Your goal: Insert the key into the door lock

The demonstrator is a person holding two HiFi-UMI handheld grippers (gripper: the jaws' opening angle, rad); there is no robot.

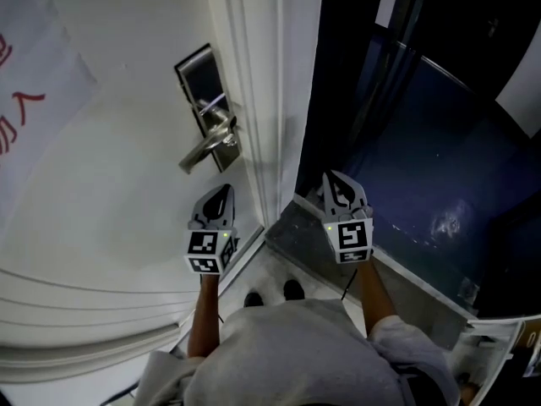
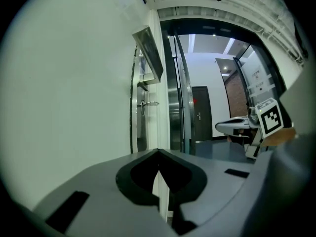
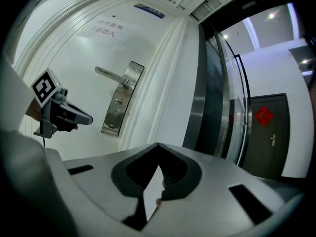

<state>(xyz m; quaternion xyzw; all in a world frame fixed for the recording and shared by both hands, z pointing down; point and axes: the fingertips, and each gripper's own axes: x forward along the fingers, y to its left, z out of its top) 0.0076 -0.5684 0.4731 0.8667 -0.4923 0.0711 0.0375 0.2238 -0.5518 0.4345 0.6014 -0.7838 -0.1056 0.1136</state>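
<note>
White door and its lock plate are faced; left gripper and right gripper are held near, jaws pressed together

White end wall of corridor, lit by recessed ceiling spotlights. Dark door set in it, red ornament at upper part. Steel-framed glazing runs alongside. Floor blue-grey, glossy.

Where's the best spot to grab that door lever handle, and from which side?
Grip the lever handle near its free end, away from the lock plate. It's a slim bar standing off the door, so bring the left tongs straight at the door and close across the bar.
</note>
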